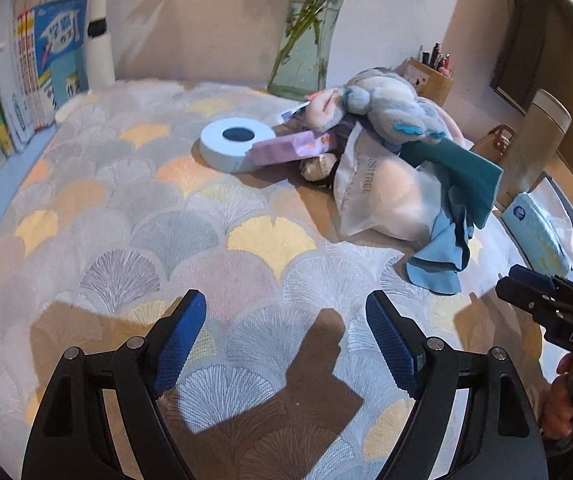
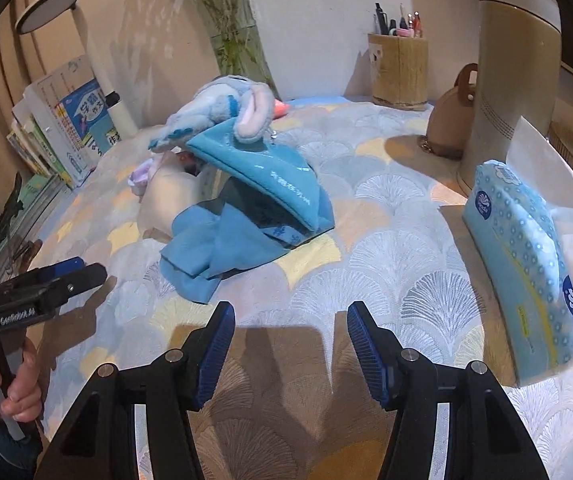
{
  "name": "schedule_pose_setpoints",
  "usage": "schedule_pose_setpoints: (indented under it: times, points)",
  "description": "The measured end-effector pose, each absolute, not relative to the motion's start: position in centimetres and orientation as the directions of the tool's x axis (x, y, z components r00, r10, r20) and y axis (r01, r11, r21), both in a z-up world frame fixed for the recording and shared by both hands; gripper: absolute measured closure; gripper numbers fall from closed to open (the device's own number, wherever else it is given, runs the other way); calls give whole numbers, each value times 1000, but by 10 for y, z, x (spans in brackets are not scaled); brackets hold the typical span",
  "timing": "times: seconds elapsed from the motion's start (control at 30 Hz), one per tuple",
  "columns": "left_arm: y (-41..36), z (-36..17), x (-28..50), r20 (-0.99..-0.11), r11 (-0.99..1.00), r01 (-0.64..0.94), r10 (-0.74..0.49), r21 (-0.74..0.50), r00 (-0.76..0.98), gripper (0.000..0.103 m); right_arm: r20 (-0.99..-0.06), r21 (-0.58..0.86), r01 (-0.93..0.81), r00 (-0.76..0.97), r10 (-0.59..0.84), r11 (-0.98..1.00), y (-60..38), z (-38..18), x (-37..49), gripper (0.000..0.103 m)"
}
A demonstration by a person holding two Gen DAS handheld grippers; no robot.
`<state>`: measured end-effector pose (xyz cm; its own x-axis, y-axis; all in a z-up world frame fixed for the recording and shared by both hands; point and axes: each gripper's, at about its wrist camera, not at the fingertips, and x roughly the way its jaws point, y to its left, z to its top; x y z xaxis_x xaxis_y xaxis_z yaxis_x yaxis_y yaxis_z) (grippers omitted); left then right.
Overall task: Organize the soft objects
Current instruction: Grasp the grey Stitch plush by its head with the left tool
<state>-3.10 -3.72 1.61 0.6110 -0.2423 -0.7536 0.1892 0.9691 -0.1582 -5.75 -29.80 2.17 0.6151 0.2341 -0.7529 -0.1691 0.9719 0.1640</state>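
Observation:
A heap of soft things lies on the fan-patterned tablecloth point(image 1: 166, 220). A grey-blue plush rabbit point(image 1: 390, 100) point(image 2: 214, 108) tops it, over a teal cloth point(image 1: 462, 176) point(image 2: 270, 176), a light blue cloth point(image 1: 438, 256) point(image 2: 214, 248) and a white pouch point(image 1: 382, 196) point(image 2: 170, 192). A pink pack point(image 1: 290, 148) leans on a pale blue roll point(image 1: 234, 142). My left gripper point(image 1: 286, 320) point(image 2: 82, 270) hovers open near the heap, nothing between its pads. My right gripper point(image 2: 290, 320) point(image 1: 514, 280) is open too, in front of the cloths, beside a blue tissue pack point(image 2: 526, 260) point(image 1: 534, 228).
Books point(image 1: 26, 92) point(image 2: 66, 128) stand at the left edge by a white lamp point(image 2: 50, 4). A glass vase point(image 1: 306, 40) point(image 2: 238, 40), a pen holder point(image 2: 398, 68), a brown bag point(image 2: 450, 120) and a tall beige flask point(image 2: 506, 80) line the back and right.

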Motion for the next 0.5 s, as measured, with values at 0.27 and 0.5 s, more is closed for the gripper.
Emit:
schedule_pose_setpoints:
  times: [0.27, 0.5]
  points:
    - [-63, 90, -9, -729, 965, 250, -230, -83, 644, 22, -744, 155, -205, 620, 251, 966, -286, 58, -48, 46]
    - [-108, 121, 85, -729, 920, 319, -378, -227, 571, 22, -743, 75, -255, 630, 225, 964, -259, 77, -5, 46]
